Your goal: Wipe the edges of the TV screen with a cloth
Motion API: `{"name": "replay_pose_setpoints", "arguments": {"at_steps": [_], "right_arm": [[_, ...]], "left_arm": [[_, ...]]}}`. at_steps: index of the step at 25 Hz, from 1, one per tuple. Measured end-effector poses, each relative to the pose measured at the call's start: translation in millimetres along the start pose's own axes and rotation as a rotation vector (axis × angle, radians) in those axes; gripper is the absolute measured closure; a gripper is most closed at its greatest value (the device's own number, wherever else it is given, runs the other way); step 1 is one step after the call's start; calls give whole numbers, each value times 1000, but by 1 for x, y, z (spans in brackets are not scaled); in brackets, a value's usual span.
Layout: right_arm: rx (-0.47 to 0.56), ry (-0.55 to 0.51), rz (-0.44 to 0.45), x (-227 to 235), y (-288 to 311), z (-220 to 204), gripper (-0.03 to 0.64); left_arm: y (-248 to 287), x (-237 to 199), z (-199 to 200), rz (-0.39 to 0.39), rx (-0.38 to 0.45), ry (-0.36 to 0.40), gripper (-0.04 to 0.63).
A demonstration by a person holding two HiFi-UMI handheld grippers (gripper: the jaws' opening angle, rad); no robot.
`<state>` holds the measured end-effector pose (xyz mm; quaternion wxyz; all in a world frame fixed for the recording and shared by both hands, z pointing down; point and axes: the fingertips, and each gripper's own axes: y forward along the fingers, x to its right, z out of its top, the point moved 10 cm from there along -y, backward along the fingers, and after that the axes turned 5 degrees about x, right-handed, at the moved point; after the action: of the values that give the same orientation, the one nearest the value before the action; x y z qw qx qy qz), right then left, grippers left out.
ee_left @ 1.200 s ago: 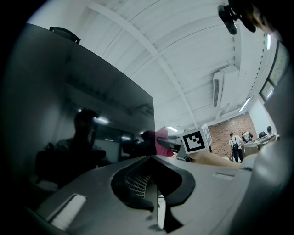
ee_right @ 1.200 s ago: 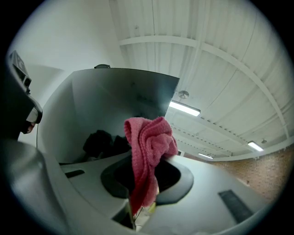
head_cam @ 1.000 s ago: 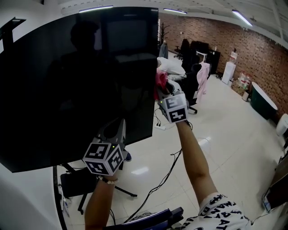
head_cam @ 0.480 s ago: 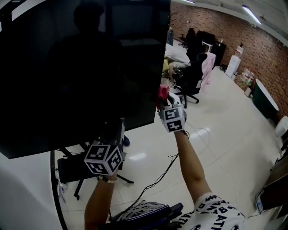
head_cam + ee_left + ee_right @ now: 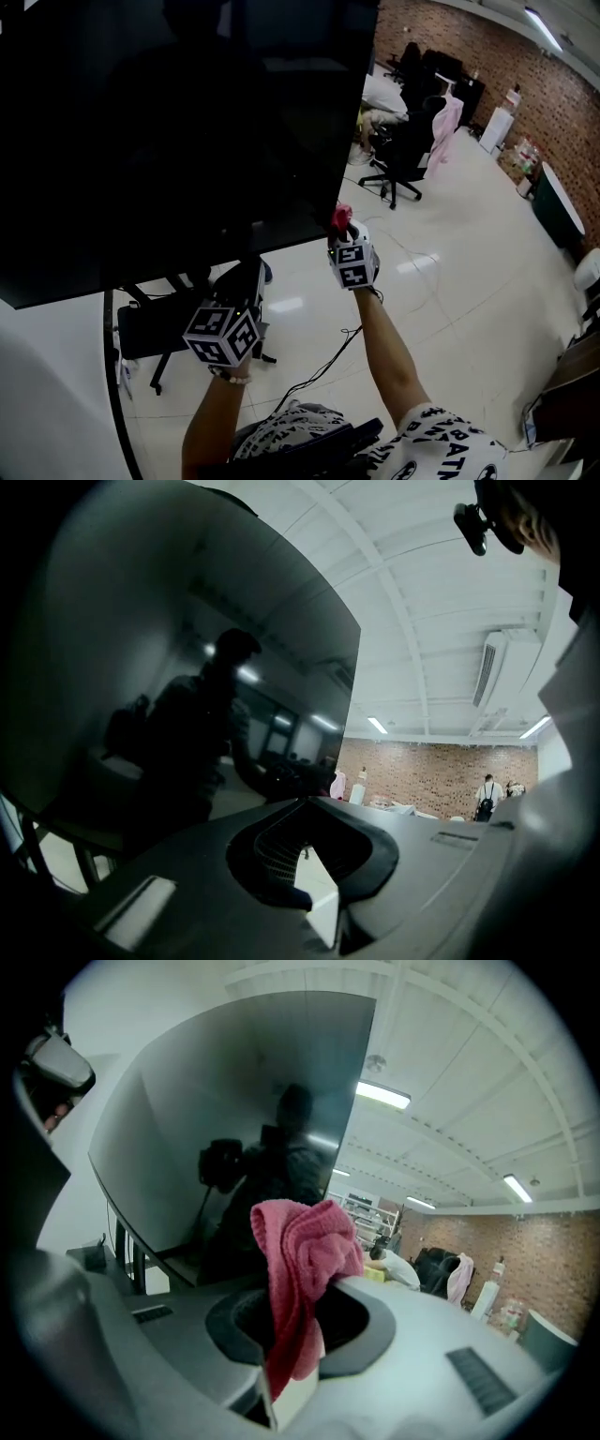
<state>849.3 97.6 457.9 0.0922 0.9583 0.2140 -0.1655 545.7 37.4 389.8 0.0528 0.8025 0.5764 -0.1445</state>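
Observation:
The big black TV screen [image 5: 169, 122] fills the upper left of the head view, and its lower right corner sits just above my right gripper [image 5: 341, 227]. That gripper is shut on a pink cloth [image 5: 339, 217], which touches the screen's right edge close to the corner. In the right gripper view the cloth [image 5: 302, 1255] bunches up out of the jaws, with the screen [image 5: 234, 1101] behind it. My left gripper [image 5: 246, 278] hangs below the screen's bottom edge. It is shut, holds nothing, and points up at the screen [image 5: 141, 667].
The TV stands on a dark legged stand [image 5: 155, 352] with a black cable [image 5: 319, 375] trailing over the white floor. An office chair [image 5: 405, 155] stands behind to the right, before a brick wall [image 5: 562, 66]. A white wall lies at the left.
My right gripper has slid the pink cloth down the TV's right edge to the lower corner. The left gripper has stayed under the bottom edge.

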Motion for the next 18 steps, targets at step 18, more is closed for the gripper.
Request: {"name": "replay_pose_setpoints", "arguments": {"at_steps": [18], "right_arm": [[-228,273,116,-37,12,-81,534]], "left_arm": [[-57,-30,-38,132,-47,-111,606]]}}
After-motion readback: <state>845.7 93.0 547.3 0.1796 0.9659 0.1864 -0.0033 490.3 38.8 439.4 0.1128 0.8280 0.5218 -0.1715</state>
